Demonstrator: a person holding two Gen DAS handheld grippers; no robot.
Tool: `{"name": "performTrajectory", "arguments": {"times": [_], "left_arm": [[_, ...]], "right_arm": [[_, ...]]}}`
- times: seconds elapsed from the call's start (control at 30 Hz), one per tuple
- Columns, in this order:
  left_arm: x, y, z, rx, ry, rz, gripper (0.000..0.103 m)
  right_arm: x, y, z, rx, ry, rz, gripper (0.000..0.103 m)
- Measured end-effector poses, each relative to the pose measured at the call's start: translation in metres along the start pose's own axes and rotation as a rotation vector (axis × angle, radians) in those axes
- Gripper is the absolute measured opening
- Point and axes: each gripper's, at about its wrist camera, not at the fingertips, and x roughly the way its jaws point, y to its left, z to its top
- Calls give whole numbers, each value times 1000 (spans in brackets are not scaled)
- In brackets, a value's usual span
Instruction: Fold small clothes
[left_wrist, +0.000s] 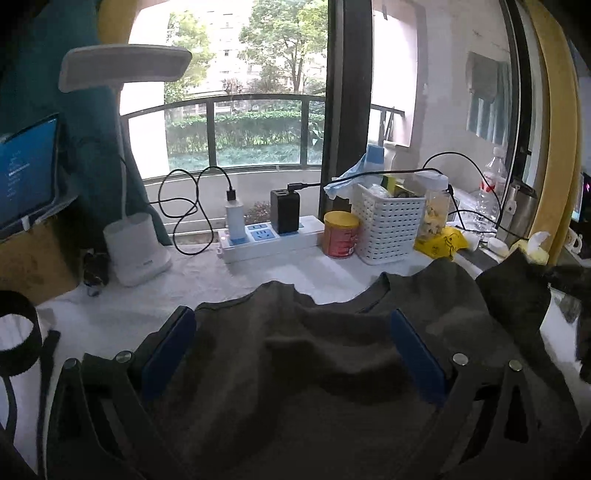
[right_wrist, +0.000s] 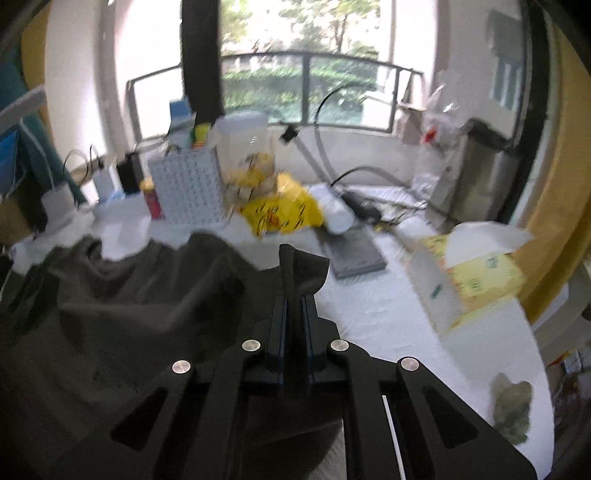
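A dark grey garment (left_wrist: 332, 369) lies crumpled on the white table (left_wrist: 122, 310). My left gripper (left_wrist: 291, 317) is open, its blue pads (left_wrist: 173, 343) set wide apart with the cloth bunched between and over them. At the right of the left wrist view one corner of the garment (left_wrist: 513, 291) is lifted off the table. In the right wrist view my right gripper (right_wrist: 294, 299) is shut on that edge of the garment (right_wrist: 147, 314), and a fold of cloth stands up from between its tips. The view is blurred.
Along the back stand a white lamp base (left_wrist: 136, 247), a power strip (left_wrist: 269, 240), a red can (left_wrist: 340, 234) and a white basket (left_wrist: 388, 225). On the right are a yellow bag (right_wrist: 284, 210), a grey flat case (right_wrist: 354, 251), a yellow tissue box (right_wrist: 469, 277) and a small greenish cloth (right_wrist: 511, 410).
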Motion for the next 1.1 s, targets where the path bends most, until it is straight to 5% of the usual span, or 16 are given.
{"name": "performTrajectory", "arguments": {"times": [0.37, 0.57, 0.97, 1.0, 1.1], "left_arm": [[-15, 30, -13, 22, 8, 117, 102], [-20, 55, -19, -57, 27, 70, 102], [-21, 54, -29, -38, 61, 30, 102], [-21, 51, -29, -38, 64, 24, 102], [-22, 42, -30, -30, 73, 10, 102]], "right_arm": [[-29, 30, 9, 13, -40, 36, 9], [-14, 65, 6, 9, 0, 86, 9], [31, 115, -5, -47, 140, 164, 10], [32, 114, -5, -46, 150, 177, 15], [23, 113, -7, -44, 129, 221, 64]]}}
